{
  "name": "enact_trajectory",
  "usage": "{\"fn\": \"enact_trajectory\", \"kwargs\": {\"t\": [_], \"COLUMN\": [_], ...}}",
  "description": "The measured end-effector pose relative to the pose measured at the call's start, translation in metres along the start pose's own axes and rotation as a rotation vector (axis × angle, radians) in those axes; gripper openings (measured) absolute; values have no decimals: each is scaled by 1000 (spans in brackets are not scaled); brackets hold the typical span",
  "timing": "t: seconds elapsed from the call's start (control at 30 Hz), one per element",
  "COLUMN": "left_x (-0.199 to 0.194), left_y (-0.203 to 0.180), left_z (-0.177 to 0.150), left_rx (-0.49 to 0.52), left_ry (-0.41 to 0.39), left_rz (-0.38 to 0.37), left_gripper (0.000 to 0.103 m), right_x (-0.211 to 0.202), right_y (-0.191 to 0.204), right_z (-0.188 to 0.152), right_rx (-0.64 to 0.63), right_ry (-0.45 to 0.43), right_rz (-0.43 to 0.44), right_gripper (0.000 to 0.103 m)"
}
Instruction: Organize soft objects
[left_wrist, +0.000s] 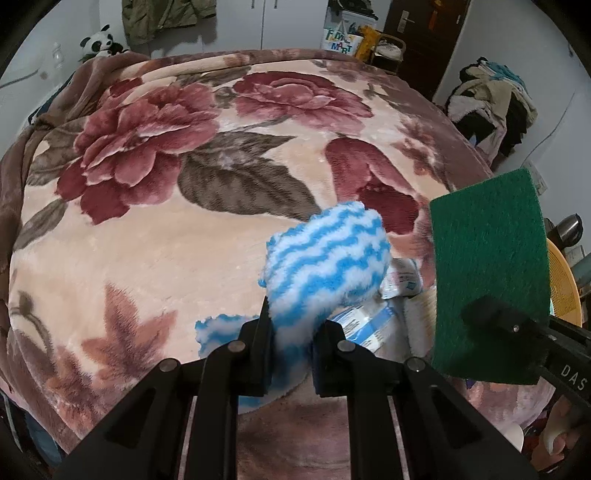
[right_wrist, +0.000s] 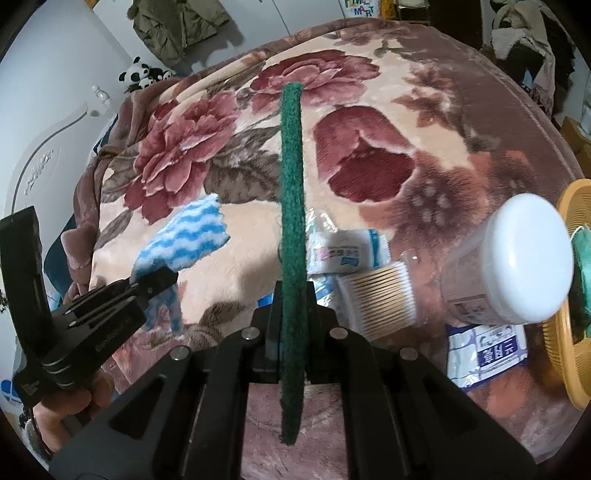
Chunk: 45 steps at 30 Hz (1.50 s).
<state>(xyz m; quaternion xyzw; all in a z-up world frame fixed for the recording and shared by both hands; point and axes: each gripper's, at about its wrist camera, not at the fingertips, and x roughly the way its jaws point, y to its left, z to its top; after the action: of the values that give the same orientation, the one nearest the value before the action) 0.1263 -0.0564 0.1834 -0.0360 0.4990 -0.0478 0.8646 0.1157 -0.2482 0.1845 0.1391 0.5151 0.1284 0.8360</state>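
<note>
My left hand-held gripper (left_wrist: 291, 332) clamps cloth (left_wrist: 325, 254), right hand-held gripper (right_wrist: 293, 295) clamps scouring pad (right_wrist: 291, 184); shallow pinch, cloth may slip onto bed (left_wrist: 166, 240).

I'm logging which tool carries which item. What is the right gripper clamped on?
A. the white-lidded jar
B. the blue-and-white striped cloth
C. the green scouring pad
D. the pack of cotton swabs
C: the right gripper is shut on the green scouring pad, seen edge-on between its fingers.
</note>
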Motion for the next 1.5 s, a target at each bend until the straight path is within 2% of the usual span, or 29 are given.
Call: {"fn": "enact_trajectory", "kwargs": {"t": [0.97,1.5], "left_x": [-34,-32], "left_y": [-116,-193], "left_z": [24,29], "left_rx": [131,205], "left_ry": [-47,-38], "left_rz": [-84,-149], "left_gripper": [15,15], "right_x": [-86,-117], "right_y": [-76,-132], "right_z": [4,1], "right_rx": [94,170], "right_ry": [-134,-174], "right_rz": [-40,-79], "right_gripper": [7,7]}}
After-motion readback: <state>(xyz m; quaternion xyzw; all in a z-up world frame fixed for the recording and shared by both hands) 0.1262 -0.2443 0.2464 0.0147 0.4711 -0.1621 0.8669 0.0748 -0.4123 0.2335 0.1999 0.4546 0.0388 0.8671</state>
